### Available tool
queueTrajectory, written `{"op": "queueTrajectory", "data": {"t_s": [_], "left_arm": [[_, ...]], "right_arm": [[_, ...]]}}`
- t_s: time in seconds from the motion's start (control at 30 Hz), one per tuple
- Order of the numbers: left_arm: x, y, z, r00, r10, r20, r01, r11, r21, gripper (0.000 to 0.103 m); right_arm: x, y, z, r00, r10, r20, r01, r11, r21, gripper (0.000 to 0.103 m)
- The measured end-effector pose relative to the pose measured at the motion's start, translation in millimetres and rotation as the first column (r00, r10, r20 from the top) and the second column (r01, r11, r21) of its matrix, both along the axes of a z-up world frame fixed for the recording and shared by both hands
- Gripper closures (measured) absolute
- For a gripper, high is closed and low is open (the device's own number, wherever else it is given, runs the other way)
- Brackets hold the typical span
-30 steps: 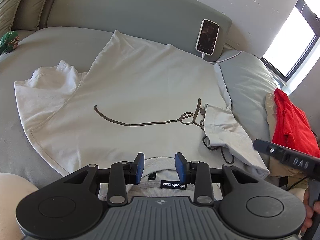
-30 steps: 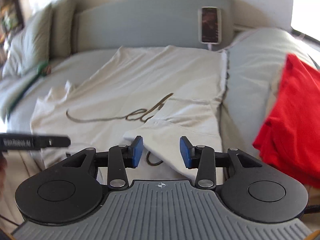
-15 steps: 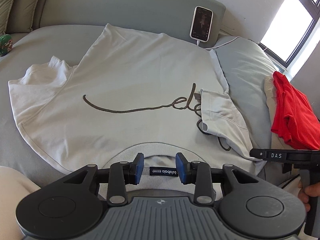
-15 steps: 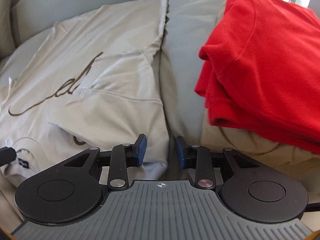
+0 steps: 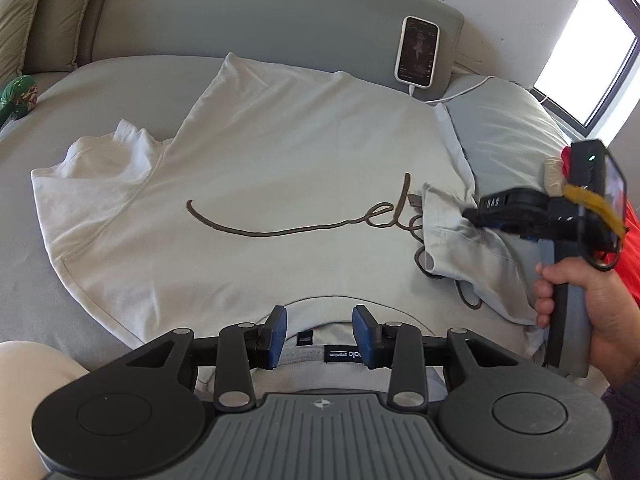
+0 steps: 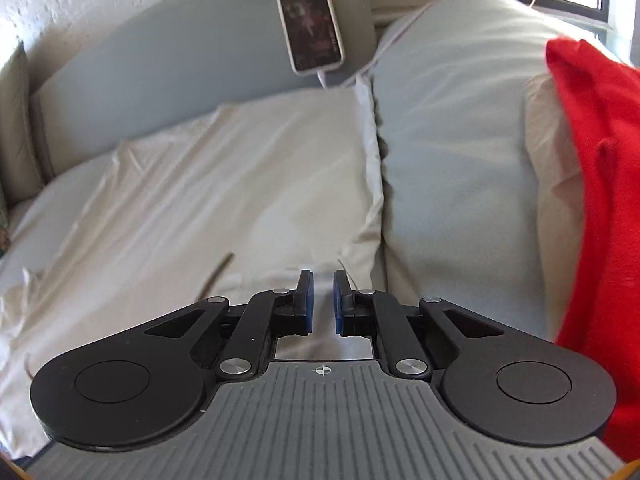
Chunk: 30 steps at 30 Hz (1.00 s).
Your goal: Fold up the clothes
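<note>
A white T-shirt [image 5: 256,184] with a dark script print lies spread flat on the grey bed [image 5: 48,280], its left sleeve out to the side and its collar nearest the left gripper [image 5: 320,334], whose blue-padded jaws stand spread just above the neckline. Further right, the right sleeve [image 5: 472,264] lies folded inward over the shirt, and the right gripper [image 6: 322,300] sits over it with jaws nearly together; whether cloth is pinched cannot be determined. A phone [image 5: 417,51] leans on the headboard, and a red garment [image 6: 600,184] lies on the pillow at far right.

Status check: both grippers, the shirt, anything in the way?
Left gripper open over the collar. Right gripper nearly shut at the folded sleeve; grip unclear. White T-shirt spread flat. Red garment piled alongside.
</note>
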<state>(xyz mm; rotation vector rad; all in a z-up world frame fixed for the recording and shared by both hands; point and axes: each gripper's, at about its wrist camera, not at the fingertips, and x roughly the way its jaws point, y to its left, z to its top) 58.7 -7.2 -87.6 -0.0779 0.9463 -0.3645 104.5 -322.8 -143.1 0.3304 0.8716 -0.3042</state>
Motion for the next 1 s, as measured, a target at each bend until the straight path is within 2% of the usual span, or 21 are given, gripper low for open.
{"op": "queueTrajectory", "data": {"t_s": [0.07, 0.1, 0.23, 0.3, 0.37, 0.43, 0.53, 0.57, 0.6, 0.67, 0.7, 0.73, 0.8, 0.93, 1.0], "left_arm": [[1, 3, -1, 1.0, 0.008, -0.004, -0.008, 1.0, -0.001, 0.068], [1, 5, -2, 1.0, 0.012, -0.005, -0.012, 1.0, -0.001, 0.068], [0, 9, -2, 1.0, 0.018, -0.003, -0.018, 1.0, -0.004, 0.068], [-1, 12, 3, 1.0, 0.029, 0.01, -0.029, 0.999, -0.015, 0.068], [1, 22, 9, 0.998, 0.059, 0.024, -0.059, 0.998, -0.032, 0.067], [4, 37, 15, 0.994, 0.102, 0.032, -0.101, 0.994, -0.051, 0.065], [9, 75, 21, 0.981, 0.188, 0.038, -0.183, 0.979, -0.093, 0.063], [10, 90, 23, 0.974, 0.225, 0.041, -0.219, 0.969, -0.118, 0.063], [12, 106, 24, 0.964, 0.264, 0.04, -0.255, 0.955, -0.15, 0.063], [20, 140, 25, 0.938, 0.346, 0.013, -0.335, 0.915, -0.223, 0.062], [24, 156, 24, 0.92, 0.392, -0.003, -0.381, 0.89, -0.25, 0.061], [30, 170, 21, 0.899, 0.437, -0.008, -0.424, 0.868, -0.257, 0.057], [43, 196, 14, 0.859, 0.512, -0.025, -0.501, 0.828, -0.252, 0.058], [80, 228, -15, 0.835, 0.514, -0.197, -0.551, 0.783, -0.29, 0.063], [92, 233, -23, 0.833, 0.501, -0.236, -0.553, 0.777, -0.3, 0.065]], "right_arm": [[-4, 2, 2, 0.999, -0.029, -0.017, 0.028, 0.998, -0.049, 0.097], [-7, 1, 5, 0.999, -0.037, -0.027, 0.035, 0.997, -0.064, 0.09], [-39, -2, 31, 0.999, -0.031, 0.032, 0.032, 0.999, -0.028, 0.09], [-55, 8, 38, 1.0, -0.017, 0.018, 0.018, 0.999, -0.037, 0.09], [-70, 18, 33, 0.999, 0.016, -0.03, -0.018, 0.999, -0.049, 0.09], [-87, 19, 19, 0.997, -0.002, -0.075, 0.0, 1.0, -0.026, 0.09], [-111, 29, 33, 0.998, -0.032, -0.058, 0.029, 0.999, -0.04, 0.089], [-117, 33, 40, 0.999, -0.023, -0.032, 0.023, 1.0, -0.011, 0.083], [-121, 37, 47, 1.0, -0.017, -0.004, 0.017, 1.0, 0.018, 0.059], [-126, 48, 66, 0.998, -0.005, 0.064, 0.001, 0.998, 0.06, 0.029], [-127, 54, 75, 0.996, 0.016, 0.092, -0.023, 0.996, 0.084, 0.023], [-128, 60, 83, 0.992, 0.038, 0.119, -0.051, 0.993, 0.109, 0.022], [-126, 71, 96, 0.985, 0.074, 0.154, -0.099, 0.982, 0.163, 0.022], [-112, 98, 102, 0.975, 0.147, 0.169, -0.181, 0.961, 0.209, 0.021], [-105, 110, 101, 0.97, 0.179, 0.162, -0.211, 0.956, 0.205, 0.021]]}}
